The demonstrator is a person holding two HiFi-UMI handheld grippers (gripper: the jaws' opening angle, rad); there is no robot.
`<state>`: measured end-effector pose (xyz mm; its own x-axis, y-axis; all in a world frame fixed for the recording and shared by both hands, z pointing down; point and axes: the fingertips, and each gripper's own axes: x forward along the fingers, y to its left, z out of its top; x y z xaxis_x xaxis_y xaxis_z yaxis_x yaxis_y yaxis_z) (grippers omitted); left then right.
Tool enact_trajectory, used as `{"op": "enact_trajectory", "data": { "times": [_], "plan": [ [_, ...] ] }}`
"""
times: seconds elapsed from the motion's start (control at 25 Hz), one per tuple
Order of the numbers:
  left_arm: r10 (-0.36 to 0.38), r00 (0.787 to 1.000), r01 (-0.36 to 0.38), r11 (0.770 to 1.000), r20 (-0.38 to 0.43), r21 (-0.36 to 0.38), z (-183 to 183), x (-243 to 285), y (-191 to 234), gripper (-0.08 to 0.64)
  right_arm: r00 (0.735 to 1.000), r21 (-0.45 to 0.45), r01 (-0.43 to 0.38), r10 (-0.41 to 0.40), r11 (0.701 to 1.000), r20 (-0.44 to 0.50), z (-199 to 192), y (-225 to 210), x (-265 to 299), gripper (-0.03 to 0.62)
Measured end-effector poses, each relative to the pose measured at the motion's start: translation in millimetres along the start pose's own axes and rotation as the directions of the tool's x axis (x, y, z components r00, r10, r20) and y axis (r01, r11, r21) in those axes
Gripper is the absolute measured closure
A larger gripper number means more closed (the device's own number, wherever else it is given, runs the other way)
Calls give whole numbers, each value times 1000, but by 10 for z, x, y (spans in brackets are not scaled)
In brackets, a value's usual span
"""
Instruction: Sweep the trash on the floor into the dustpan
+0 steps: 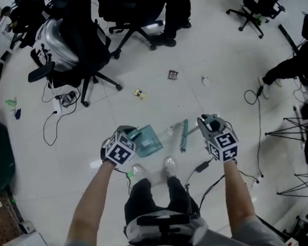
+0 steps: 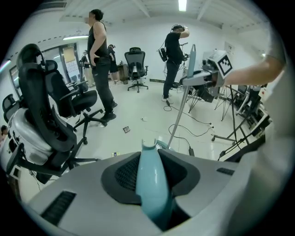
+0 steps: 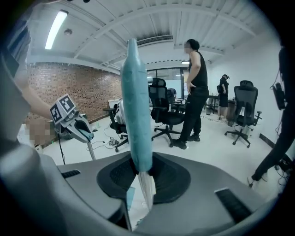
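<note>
1. Three bits of trash wait on the pale floor (image 1: 217, 50) beyond the person's shoes (image 1: 170, 165): a yellow scrap (image 1: 139, 94), a dark wrapper (image 1: 173, 74) and a small white piece (image 1: 205, 80). All three lie well apart from the sweeping gear.
2. The teal dustpan (image 1: 147, 140) is low in front of the left shoe. The broom (image 1: 183, 135) head is near it on the right, its long axis running away from the person toward the wrapper.
3. The yellow scrap is nearest the dustpan and the left hand; the white piece falls on the right hand's side.
4. The left tool (image 1: 131, 138) is partly closed, clamped on the dustpan handle (image 2: 150, 179).
5. The right tool (image 1: 206, 125), also partly closed, grips the broom handle (image 3: 136, 115) and nothing else.
</note>
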<state>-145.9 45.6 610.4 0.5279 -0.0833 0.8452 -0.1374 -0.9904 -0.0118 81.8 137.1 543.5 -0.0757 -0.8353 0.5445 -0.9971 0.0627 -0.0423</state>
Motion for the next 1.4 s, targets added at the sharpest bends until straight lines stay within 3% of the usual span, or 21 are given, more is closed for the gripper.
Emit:
{"op": "enact_trajectory", "data": {
  "times": [0.24,0.4,0.52,0.84,1.16,1.28,1.4],
  "plan": [
    [-11,1000,11,1000,8,-14,110,133,45,440,997,59,-36,39,998,-60,-561,59,407,505],
    [-4,1000,4,1000,6,-25,121,151,10,439,993,159,-110,116,981,-28,-619,306,564,502],
    [-8,1000,9,1000,6,-20,134,154,-26,439,985,183,-164,169,969,-13,-586,485,630,500],
    [-9,1000,9,1000,7,-21,79,133,9,440,923,212,-383,380,899,57,-246,1084,814,495],
    [38,998,-39,999,-46,-14,-143,-49,123,442,886,156,-460,442,874,141,349,1073,636,517],
    [83,996,-86,994,-42,-65,-173,-162,251,442,866,94,-488,468,868,177,668,1007,557,518],
    [143,990,-144,982,-17,-126,-148,-322,473,442,866,10,-477,468,879,179,971,925,569,517]
  ]
}}
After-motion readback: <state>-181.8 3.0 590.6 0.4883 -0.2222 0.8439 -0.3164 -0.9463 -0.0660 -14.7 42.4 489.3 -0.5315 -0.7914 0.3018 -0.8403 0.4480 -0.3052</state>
